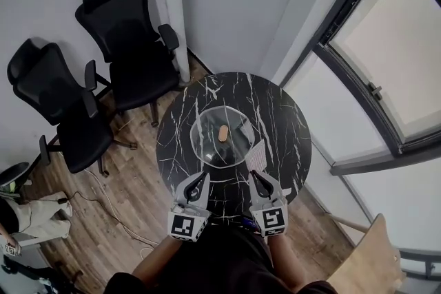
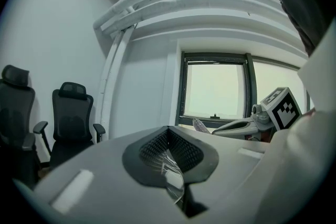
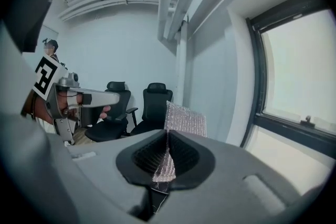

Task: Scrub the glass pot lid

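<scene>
Black table (image 1: 293, 148): left gripper (image 1: 202, 180) grips glass lid (image 1: 210, 140), right gripper (image 1: 255, 176) scouring cloth (image 1: 256, 157)

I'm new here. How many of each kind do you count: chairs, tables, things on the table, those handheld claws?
Black office chairs: 2
Round marble table: 1
Glass pot lid: 1
Silvery scrub pad: 1
Grippers, left gripper and right gripper: 2
Total: 7
</scene>
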